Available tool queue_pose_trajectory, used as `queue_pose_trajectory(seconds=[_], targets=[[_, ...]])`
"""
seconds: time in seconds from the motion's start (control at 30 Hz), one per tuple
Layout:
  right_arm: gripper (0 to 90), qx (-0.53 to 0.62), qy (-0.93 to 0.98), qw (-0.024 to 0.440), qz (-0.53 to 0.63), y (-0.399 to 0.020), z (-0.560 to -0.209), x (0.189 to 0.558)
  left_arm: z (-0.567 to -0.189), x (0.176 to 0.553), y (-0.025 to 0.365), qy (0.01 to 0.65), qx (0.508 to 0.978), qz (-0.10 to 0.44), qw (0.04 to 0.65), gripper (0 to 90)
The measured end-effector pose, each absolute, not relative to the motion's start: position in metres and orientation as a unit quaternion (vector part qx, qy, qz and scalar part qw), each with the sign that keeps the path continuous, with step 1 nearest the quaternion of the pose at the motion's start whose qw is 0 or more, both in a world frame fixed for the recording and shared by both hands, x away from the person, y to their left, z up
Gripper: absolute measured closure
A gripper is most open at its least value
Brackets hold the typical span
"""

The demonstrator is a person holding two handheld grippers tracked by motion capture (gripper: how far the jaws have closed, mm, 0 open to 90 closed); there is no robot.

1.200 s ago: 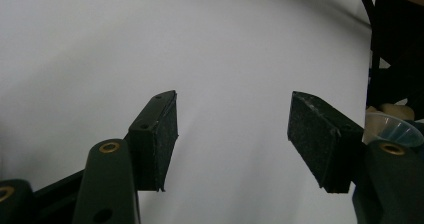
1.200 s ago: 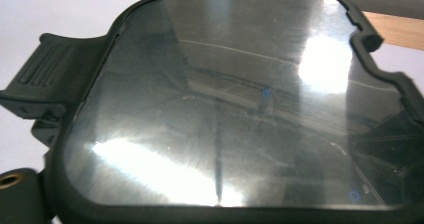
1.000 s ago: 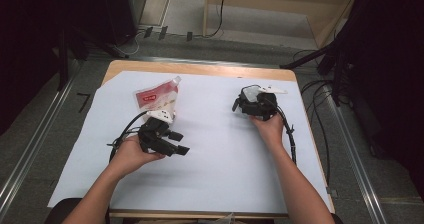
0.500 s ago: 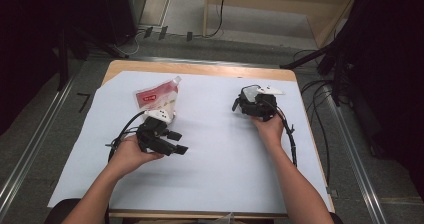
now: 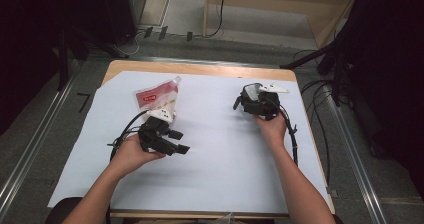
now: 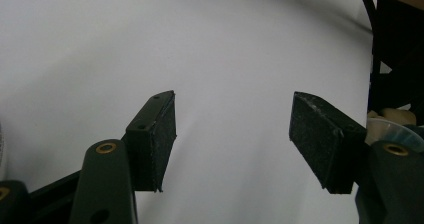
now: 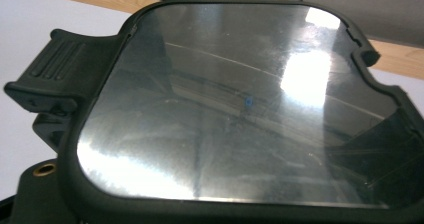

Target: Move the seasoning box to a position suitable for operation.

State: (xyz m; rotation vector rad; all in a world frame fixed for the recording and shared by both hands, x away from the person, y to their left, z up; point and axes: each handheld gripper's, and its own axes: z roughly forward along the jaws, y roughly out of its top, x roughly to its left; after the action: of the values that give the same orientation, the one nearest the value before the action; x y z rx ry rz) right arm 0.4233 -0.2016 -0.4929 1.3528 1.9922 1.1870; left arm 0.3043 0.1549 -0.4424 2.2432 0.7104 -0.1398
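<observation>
A person sits at a table covered by a white sheet point(image 5: 225, 159), holding 2 grippers. The left gripper point(image 5: 172, 141) rests on the sheet just in front of a red and white pouch point(image 5: 156, 100), its jaws spread wide with nothing but bare sheet between the pads point(image 6: 152, 134). Well to the right of the pouch, the right gripper point(image 5: 250, 101) clasps a black-framed glossy panel point(image 7: 235, 109) that stands tilted close against its camera.
</observation>
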Motion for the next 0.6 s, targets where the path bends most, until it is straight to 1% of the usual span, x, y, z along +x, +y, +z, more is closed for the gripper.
queue_pose_trajectory(seconds=[0.37,0.6], targets=[[15.4,0.468,0.733,0.217,0.444,-0.195,-0.478,0.405,-0.442,0.309,0.15,0.283,0.875,-0.057,0.389,34.2],[15.4,0.451,0.743,0.212,0.447,-0.189,-0.47,0.389,-0.442,0.313,0.145,0.276,0.88,-0.054,0.382,34.1]])
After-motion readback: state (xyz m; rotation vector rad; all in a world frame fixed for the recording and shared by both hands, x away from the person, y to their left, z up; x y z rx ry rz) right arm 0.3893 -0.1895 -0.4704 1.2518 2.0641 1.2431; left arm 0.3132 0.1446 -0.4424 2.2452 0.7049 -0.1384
